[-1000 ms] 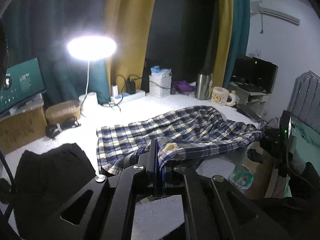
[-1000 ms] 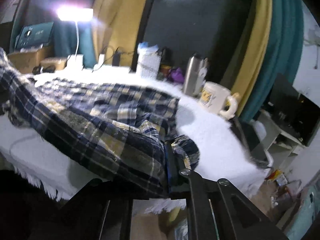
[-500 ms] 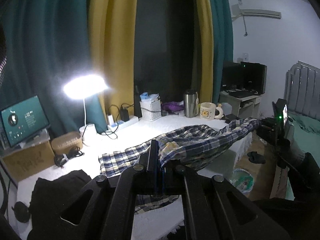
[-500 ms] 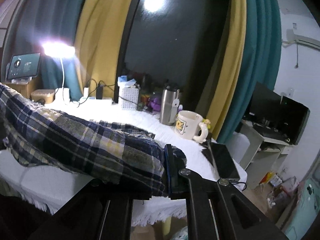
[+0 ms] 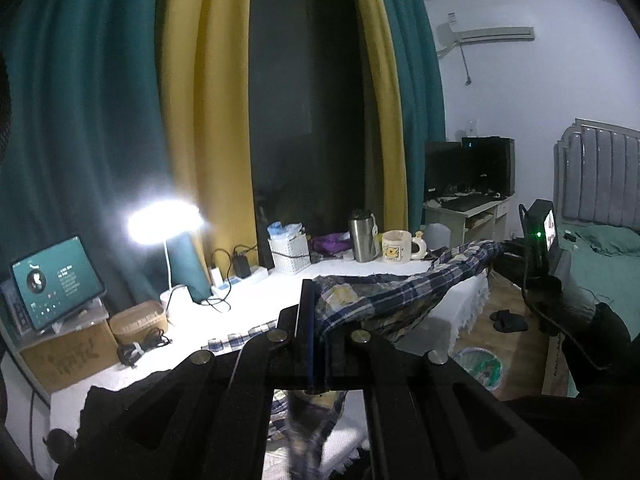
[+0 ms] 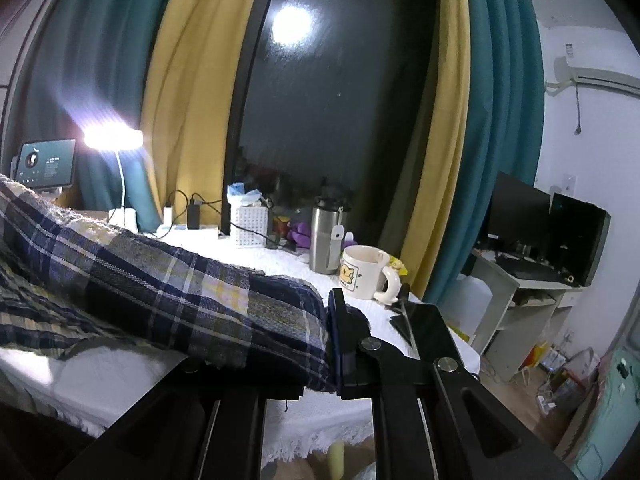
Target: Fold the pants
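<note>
The plaid pants (image 5: 404, 292) in navy, white and yellow hang stretched in the air above the white table (image 5: 248, 304). My left gripper (image 5: 318, 320) is shut on one end of the cloth, and a leg dangles below it. In the right wrist view the pants (image 6: 168, 300) run off to the left, with my right gripper (image 6: 334, 320) shut on their near edge. The other gripper (image 5: 540, 236) shows at the far right of the left wrist view, holding the far end.
On the table stand a lit lamp (image 5: 164, 220), a tablet (image 5: 56, 280) on a cardboard box, a white basket (image 5: 288, 252), a steel tumbler (image 6: 326, 240) and a mug (image 6: 366, 276). A black garment (image 5: 120, 404) lies at the near left. A phone (image 6: 428, 328) lies by the mug.
Both grippers have risen with the pants. The cloth lay spread on the table a second ago and is now lifted off it and pulled taut between them.
</note>
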Demonstrator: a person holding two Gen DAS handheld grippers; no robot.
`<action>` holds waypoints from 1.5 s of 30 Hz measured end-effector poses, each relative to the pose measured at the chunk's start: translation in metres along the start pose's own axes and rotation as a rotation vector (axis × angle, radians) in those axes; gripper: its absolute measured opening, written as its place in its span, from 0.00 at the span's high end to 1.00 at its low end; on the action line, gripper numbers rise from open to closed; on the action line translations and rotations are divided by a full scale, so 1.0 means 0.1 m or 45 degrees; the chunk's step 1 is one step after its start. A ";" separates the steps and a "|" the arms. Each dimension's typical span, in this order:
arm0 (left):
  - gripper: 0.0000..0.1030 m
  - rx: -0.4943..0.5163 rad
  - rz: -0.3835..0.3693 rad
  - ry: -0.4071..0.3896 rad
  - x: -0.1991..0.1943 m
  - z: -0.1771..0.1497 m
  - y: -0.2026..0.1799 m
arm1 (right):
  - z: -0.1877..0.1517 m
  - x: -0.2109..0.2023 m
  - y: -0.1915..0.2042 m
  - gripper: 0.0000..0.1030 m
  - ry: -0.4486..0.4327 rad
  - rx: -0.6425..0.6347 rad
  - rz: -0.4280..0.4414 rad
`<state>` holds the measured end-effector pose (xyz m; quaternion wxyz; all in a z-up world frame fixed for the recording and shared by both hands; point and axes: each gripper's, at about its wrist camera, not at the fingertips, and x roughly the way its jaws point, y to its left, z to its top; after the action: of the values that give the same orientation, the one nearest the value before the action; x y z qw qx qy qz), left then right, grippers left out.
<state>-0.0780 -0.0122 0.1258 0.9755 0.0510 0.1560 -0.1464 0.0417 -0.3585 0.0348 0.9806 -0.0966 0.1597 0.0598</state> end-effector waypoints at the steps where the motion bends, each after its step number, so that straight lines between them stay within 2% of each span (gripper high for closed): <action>1: 0.98 0.004 -0.002 -0.006 -0.01 0.01 0.00 | 0.01 -0.03 0.00 0.90 -0.006 0.002 0.000; 9: 0.98 0.024 0.001 0.021 0.14 0.00 0.08 | 0.00 0.06 0.00 0.90 0.017 0.033 0.013; 19: 0.98 -0.023 -0.002 0.106 0.62 -0.02 0.37 | 0.15 0.51 0.03 0.90 0.086 0.049 0.009; 29: 0.98 -0.086 0.028 0.217 1.13 -0.09 0.77 | 0.35 1.11 0.16 0.90 0.167 0.033 0.030; 45: 0.98 -0.190 0.084 0.431 1.99 -0.36 1.39 | 0.37 2.17 0.46 0.90 0.331 -0.014 0.107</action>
<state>0.1339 0.0713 0.0359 0.9407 0.0074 0.3265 -0.0916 0.2508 -0.2873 -0.0093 0.9478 -0.1022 0.2888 0.0887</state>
